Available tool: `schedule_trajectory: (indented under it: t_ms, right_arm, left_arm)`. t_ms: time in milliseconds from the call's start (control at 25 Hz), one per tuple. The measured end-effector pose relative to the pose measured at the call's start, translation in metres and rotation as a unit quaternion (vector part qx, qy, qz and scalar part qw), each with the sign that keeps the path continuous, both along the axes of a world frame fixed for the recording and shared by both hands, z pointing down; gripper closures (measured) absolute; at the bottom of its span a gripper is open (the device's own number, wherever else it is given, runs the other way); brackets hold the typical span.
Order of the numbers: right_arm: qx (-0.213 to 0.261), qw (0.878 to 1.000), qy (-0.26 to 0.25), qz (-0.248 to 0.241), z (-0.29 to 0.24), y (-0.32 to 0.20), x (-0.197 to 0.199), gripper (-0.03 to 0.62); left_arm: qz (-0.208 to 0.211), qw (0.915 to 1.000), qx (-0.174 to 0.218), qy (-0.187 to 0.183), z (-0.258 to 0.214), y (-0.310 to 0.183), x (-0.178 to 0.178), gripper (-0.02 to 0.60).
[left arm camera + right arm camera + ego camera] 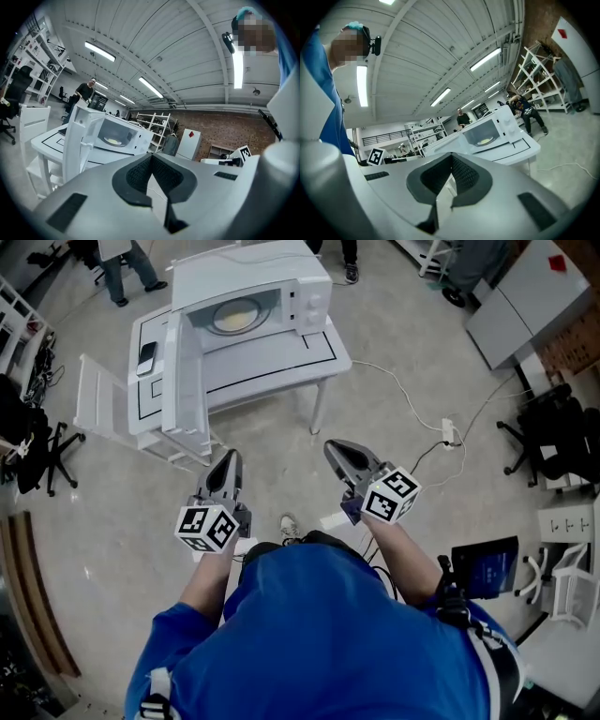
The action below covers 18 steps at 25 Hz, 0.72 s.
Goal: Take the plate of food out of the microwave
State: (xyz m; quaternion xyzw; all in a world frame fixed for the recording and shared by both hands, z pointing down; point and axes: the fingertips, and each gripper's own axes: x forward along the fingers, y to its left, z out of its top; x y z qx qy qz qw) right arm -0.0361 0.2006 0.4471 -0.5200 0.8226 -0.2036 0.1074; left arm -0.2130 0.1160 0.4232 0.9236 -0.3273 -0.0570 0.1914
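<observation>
The white microwave [253,292] stands on a white table [281,357] with its door [183,371] swung wide open to the left. Inside lies the plate of food [236,315], pale and yellowish. Both grippers hang well short of the table, over the floor. My left gripper [228,458] is shut and holds nothing; my right gripper [336,448] is shut and empty too. The left gripper view has the gripper [151,157] aimed past the open door [75,145] at the plate [112,140]. In the right gripper view the gripper [451,155] faces the microwave [492,131] and plate [485,141].
A white chair [103,409] stands at the table's left side. A dark phone [147,355] lies on the table beside the door. A power strip with cable [448,432] lies on the floor to the right. Black office chairs [553,442] and people [122,268] are farther off.
</observation>
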Motion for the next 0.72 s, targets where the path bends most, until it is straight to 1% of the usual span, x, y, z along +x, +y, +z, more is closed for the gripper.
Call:
schedule_trajectory:
  t_ms: [200, 360, 480, 600, 720]
  right_arm:
    - [-0.011, 1.0, 0.003, 0.005, 0.002, -0.035, -0.001, 0.599]
    - [-0.014, 1.0, 0.005, 0.011, 0.005, -0.046, 0.005, 0.599]
    - [-0.02, 1.0, 0.007, 0.014, 0.008, -0.059, 0.016, 0.599]
    - [-0.022, 1.0, 0.001, 0.009, 0.012, -0.081, 0.031, 0.599]
    - [-0.023, 1.0, -0.001, -0.007, 0.014, -0.107, 0.043, 0.599]
  left_arm:
    - [0.011, 0.9999, -0.007, -0.003, 0.003, -0.036, 0.007, 0.572]
    - [0.022, 0.9997, -0.01, -0.004, 0.006, -0.048, 0.016, 0.572]
    - [0.026, 0.9995, -0.014, -0.006, 0.01, -0.061, 0.029, 0.572]
    - [0.025, 0.9995, -0.019, -0.008, 0.012, -0.078, 0.046, 0.572]
    - [0.011, 0.9996, -0.023, -0.011, 0.014, -0.098, 0.06, 0.572]
